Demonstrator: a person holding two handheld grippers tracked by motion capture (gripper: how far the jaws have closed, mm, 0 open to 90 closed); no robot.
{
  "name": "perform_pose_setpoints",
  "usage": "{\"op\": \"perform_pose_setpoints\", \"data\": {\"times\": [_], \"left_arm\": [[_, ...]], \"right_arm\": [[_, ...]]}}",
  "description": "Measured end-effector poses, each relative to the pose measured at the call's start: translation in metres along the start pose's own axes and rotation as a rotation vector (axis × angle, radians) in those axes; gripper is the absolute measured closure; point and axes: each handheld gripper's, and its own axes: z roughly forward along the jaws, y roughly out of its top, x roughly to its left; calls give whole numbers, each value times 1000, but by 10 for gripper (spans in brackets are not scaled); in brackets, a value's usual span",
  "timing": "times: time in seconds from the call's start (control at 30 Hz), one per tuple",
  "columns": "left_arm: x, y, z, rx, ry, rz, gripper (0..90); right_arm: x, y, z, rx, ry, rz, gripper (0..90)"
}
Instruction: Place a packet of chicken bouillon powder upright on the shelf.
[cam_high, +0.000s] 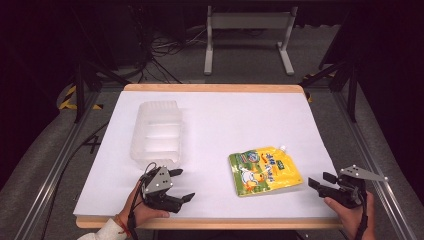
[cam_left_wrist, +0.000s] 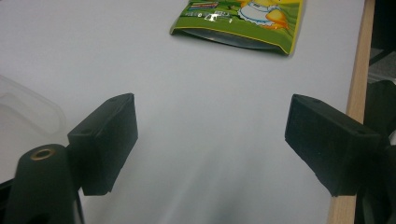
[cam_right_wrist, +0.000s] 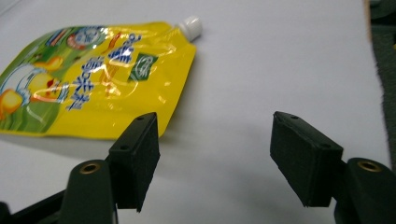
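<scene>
Progress: nothing is gripped yet. The yellow spout pouch (cam_high: 265, 170) lies flat on the white table (cam_high: 235, 120), and the clear plastic container (cam_high: 156, 132) stands apart from it, with nothing visible inside. Judged from this, the work is at its start: the approach, the grasp and any placing are all left.

Left gripper (cam_high: 183, 185): held at about 7 o'clock on the table, near the front edge and just in front of the container; its jaws stand wide apart with only bare table between them.

Right gripper (cam_high: 321, 182): at about 4 o'clock, just beside the pouch's right edge, pointing toward it; jaws spread wide, nothing between them.

Pouch position: right of centre, around 5 o'clock from the table's middle, well apart from the container at 10 o'clock.

Pouch long axis: runs roughly from 7 o'clock to 1 o'clock in the high view.

Pouch heading: its white cap (cam_right_wrist: 192, 26) points to about 1 o'clock, away from the person; the sealed bottom faces the front edge.

Next step, as a judgement: the right gripper looks best placed to close on the pouch's near edge.
</scene>
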Motion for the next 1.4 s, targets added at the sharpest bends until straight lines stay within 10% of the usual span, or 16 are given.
{"op": "perform_pose_setpoints", "data": {"times": [0.7, 1.1, 1.4], "left_arm": [[-1, 18, 31, 27, -62, 37, 180], [-2, 23, 39, 37, -76, 35, 180], [-3, 27, 47, 41, -91, 21, 180]], "right_arm": [[22, -3, 26, 110, 151, 49, 346], [24, 10, 56, 38, 287, 280, 314], [21, 22, 81, -14, 258, 366, 683]]}}
